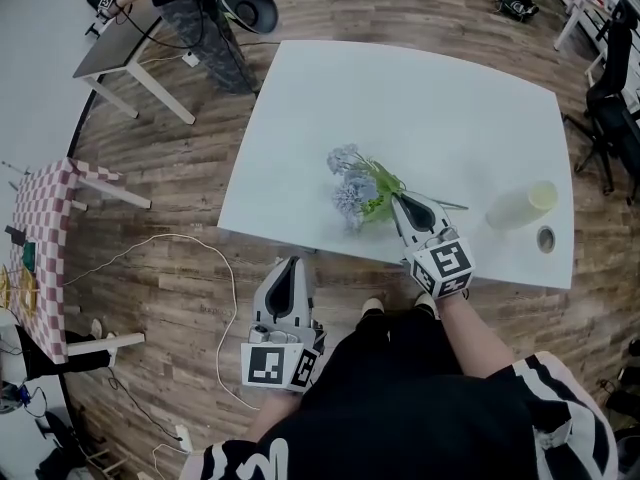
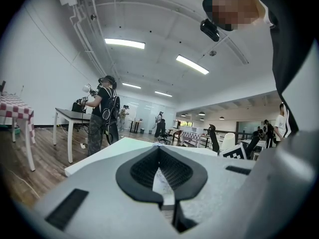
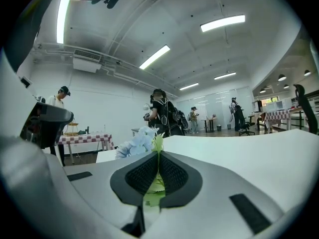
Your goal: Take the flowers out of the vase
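Observation:
A bunch of pale blue flowers (image 1: 352, 183) with green leaves hangs low over the white table (image 1: 450, 108), heads to the left. My right gripper (image 1: 398, 200) is shut on its green stems. In the right gripper view the blossoms (image 3: 137, 142) show just beyond the closed tips of my right gripper (image 3: 158, 153). The pale translucent vase (image 1: 520, 206) is on the table to the right, apart from the flowers and with nothing in it. My left gripper (image 1: 288, 268) is off the table's near edge, shut and holding nothing; the left gripper (image 2: 159, 149) looks along the tabletop.
A small round grey thing (image 1: 545, 238) lies by the vase near the front right corner. A black chair (image 1: 610, 98) stands at the right, a checkered table (image 1: 45, 228) at the left, a grey table (image 1: 120, 53) at the far left. A white cable (image 1: 200, 268) lies on the wooden floor.

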Action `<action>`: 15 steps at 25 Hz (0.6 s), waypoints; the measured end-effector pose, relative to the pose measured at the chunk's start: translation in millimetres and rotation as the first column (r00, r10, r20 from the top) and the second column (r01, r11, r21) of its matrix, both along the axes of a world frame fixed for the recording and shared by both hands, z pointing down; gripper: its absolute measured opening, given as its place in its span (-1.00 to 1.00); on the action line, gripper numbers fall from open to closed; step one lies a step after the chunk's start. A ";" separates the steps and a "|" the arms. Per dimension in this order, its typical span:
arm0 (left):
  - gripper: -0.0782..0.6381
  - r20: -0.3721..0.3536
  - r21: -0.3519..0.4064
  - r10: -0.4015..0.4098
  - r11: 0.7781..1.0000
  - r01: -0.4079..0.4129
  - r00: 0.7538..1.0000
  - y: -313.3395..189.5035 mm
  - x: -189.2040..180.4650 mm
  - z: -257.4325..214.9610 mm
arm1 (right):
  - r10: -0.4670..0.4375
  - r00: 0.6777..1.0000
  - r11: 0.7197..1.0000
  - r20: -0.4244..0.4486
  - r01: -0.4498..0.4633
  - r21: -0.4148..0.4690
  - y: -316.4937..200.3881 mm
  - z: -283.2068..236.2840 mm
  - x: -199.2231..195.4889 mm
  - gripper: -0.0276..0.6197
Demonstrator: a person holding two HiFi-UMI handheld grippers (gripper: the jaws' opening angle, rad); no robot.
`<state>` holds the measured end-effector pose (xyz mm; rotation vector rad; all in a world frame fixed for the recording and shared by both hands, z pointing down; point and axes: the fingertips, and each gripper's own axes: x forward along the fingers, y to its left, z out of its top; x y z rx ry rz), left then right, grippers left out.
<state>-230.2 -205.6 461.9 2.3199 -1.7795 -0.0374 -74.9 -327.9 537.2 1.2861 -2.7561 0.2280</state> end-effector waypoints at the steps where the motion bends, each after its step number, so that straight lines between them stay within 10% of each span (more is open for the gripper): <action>1: -0.77 0.000 0.001 -0.001 1.000 0.001 1.000 0.2 -0.1 -0.2 | -0.001 1.000 1.000 0.000 0.001 -0.004 -0.4 1.3 -0.3 -0.85; 15: -0.77 -0.014 0.009 0.000 1.000 0.000 1.000 -1.7 -1.4 -3.2 | -0.053 0.998 0.999 -0.015 0.053 -0.006 -3.4 9.2 -13.0 -0.82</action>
